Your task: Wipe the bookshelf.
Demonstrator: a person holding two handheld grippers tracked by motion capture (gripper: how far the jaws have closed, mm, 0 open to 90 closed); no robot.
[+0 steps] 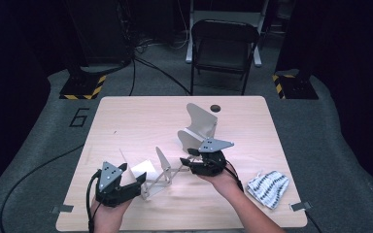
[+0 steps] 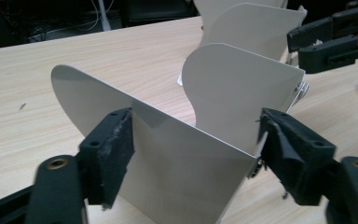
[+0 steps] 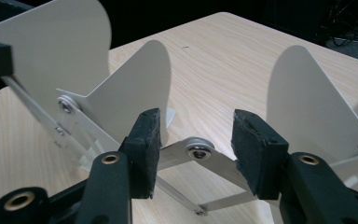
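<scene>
A folding metal rack (image 1: 175,170) lies on the wooden table (image 1: 126,116), with pale upright plates joined by scissor bars. My left gripper (image 1: 132,175) is at the rack's left end. In the left gripper view the end plate (image 2: 186,172) stands slantwise between the open jaws of my left gripper (image 2: 193,140), its right edge at the right pad (image 2: 279,149). My right gripper (image 1: 187,158) is at the rack's middle. In the right gripper view the right gripper (image 3: 196,140) stands open astride a riveted bar joint (image 3: 199,152), without touching it. Tall plates (image 1: 201,121) rise at the far end.
A striped white cloth (image 1: 268,187) lies near the table's right front corner. A small dark hole (image 1: 215,108) marks the table's far side. A folding chair (image 1: 223,48) stands beyond the table. Cables trail from both grippers over the front edge.
</scene>
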